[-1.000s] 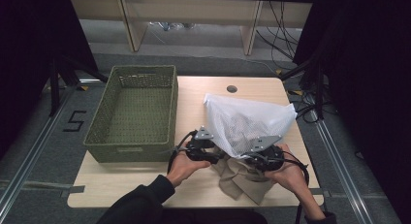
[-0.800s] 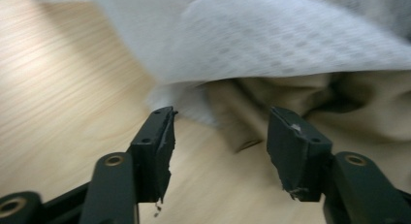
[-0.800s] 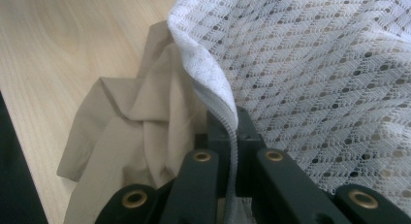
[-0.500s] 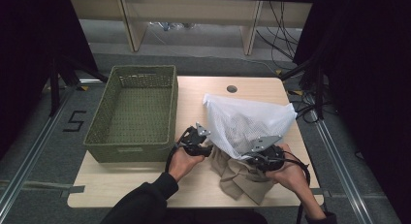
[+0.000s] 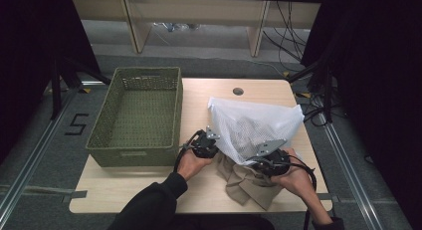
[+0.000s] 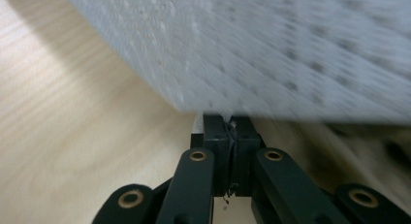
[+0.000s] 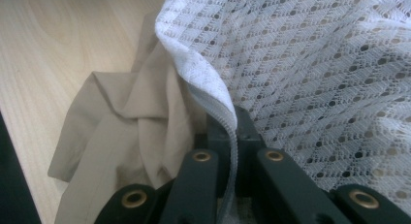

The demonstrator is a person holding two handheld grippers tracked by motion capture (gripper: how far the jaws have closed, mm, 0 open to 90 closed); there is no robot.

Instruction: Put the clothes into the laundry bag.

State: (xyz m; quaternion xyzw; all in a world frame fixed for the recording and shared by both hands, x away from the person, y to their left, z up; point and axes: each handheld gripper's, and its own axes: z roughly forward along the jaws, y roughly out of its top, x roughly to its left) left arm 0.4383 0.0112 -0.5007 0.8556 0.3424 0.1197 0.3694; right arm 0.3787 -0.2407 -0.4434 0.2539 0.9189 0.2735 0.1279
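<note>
A white mesh bag (image 5: 254,123) lies on the wooden table (image 5: 124,190) with a beige garment (image 5: 246,187) spilling out from under its near edge. My left gripper (image 5: 213,142) is at the bag's near left edge; its jaws have just been closing and now stand shut on the bag's rim (image 6: 228,132), with the mesh (image 6: 291,49) rising above them. My right gripper (image 5: 261,158) is shut on the bag's zipper edge (image 7: 231,132) at the near right. Left of those jaws lies the beige garment (image 7: 131,122), and the mesh (image 7: 315,64) is on their right.
A green woven basket (image 5: 134,158) stands on the table's left half, close beside my left hand. A small round hole (image 5: 238,91) is in the tabletop at the back. Cables hang off the table's right side, and shelving legs stand beyond the far edge.
The left gripper has shifted a little toward the bag's near left edge and its jaws have shut on the rim. The right gripper has stayed put, still gripping the zipper edge.
</note>
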